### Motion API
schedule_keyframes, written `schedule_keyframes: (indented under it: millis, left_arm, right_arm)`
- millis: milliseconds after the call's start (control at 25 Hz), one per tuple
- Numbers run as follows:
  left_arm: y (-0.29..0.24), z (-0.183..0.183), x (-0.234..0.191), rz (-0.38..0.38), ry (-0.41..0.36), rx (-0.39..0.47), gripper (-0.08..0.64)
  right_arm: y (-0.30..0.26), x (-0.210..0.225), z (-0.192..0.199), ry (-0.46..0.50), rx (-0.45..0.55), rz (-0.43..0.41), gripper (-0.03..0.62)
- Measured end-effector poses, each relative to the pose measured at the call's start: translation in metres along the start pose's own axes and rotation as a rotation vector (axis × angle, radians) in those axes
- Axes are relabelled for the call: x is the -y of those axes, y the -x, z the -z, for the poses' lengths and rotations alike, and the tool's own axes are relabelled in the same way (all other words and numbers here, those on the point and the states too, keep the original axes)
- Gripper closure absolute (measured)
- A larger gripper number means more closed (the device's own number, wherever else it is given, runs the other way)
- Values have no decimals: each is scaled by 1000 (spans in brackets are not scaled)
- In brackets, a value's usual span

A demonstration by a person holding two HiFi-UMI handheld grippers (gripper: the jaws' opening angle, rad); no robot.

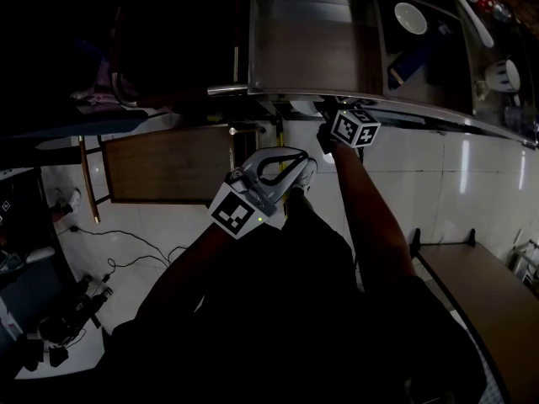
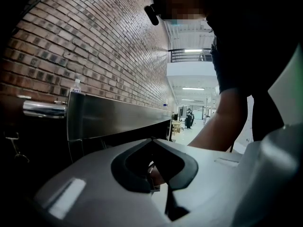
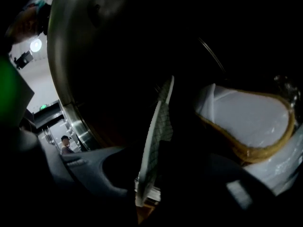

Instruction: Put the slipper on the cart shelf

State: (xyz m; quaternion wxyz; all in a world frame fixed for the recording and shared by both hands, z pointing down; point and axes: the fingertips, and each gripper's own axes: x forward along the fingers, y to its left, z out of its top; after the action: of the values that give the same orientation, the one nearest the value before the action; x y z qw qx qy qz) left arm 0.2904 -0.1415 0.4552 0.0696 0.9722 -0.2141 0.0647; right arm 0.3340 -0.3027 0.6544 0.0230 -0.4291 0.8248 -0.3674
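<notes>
In the right gripper view a white slipper (image 3: 158,126) with a grid-patterned sole stands edge-on between the jaws of my right gripper (image 3: 151,174), which is shut on it. Close behind it is the steel cart (image 3: 71,103), its inside dark. In the head view the right gripper's marker cube (image 1: 354,127) sits at the cart's front edge (image 1: 312,91), and the fingertips are hidden there. My left gripper (image 1: 305,171) hangs lower, in front of the cart, its jaws closed with nothing in them. The left gripper view shows the cart's steel side (image 2: 118,117).
A pale thing with a tan rim (image 3: 246,122) lies right of the slipper; I cannot tell what it is. A white bowl (image 1: 410,17) and a cup (image 1: 504,74) sit at the upper right. A wooden board (image 1: 168,162), floor cables (image 1: 135,242) and a table (image 1: 480,293) surround me.
</notes>
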Motion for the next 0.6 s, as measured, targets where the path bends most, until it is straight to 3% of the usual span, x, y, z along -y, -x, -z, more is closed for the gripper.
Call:
schedule_keyframes:
  millis: [240,360,600]
  left_arm:
    - [3,3,-1,-13,0,-5,557]
    - [6,2,0,-16,5,-6,557]
    - [17,2,-1,-26,13,7,557]
  right_arm:
    - [1,2,-6,286,-5,160,452]
    - [3,4,-11,358,-12,215,323]
    - [20,5,-20,450,-16,293,247]
